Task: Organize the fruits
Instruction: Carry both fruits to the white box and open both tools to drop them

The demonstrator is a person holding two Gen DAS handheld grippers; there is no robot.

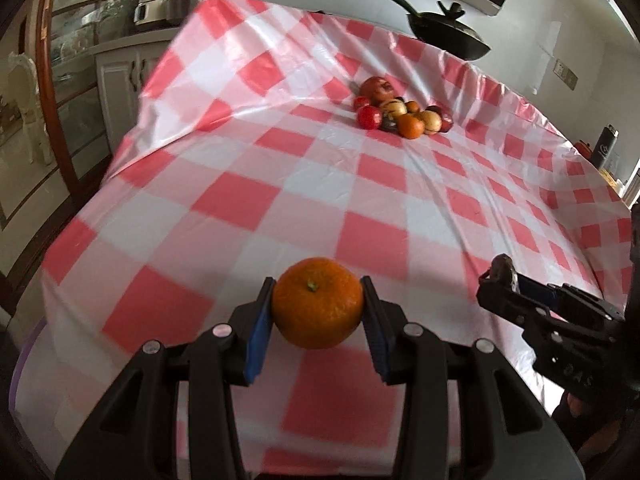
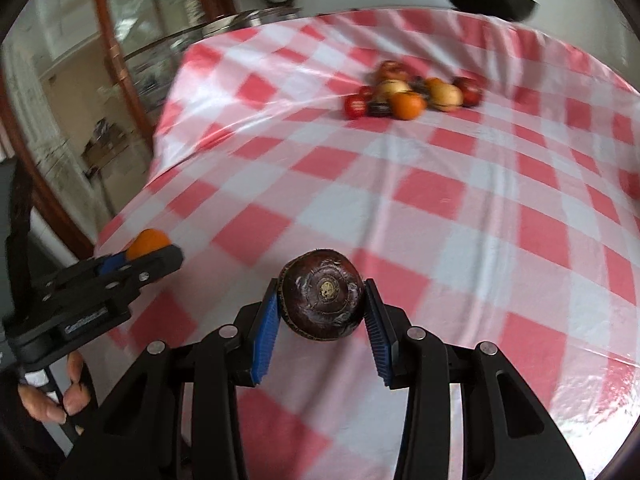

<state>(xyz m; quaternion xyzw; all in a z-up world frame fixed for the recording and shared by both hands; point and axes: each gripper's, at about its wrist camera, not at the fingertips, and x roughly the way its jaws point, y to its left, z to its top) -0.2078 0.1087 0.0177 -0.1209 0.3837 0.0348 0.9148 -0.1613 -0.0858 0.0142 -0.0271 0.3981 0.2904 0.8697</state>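
Fruit could slip and roll away, because both pieces are round and are only pinched at their sides. The left gripper [image 1: 318, 308] has its jaws closed on an orange [image 1: 317, 307], held up over the near part of the surface [image 1: 224, 184]. The right gripper [image 2: 322, 304] has its jaws closed on a dark purple fruit [image 2: 322, 299], also held over the near part. A loose squeeze could drop either one, and the cloth [image 2: 440, 208] looks smooth and shiny, so a dropped fruit might roll off the edge. A hard squeeze might bruise them. The two grippers are near each other and could bump.

The orange has bumpy skin and a small green stem spot. The purple fruit looks hard, shiny and a bit wrinkled. The pads [image 1: 256, 340] are blue and ridged. The fruit pile [image 1: 400, 110] sits far back, well apart from both.
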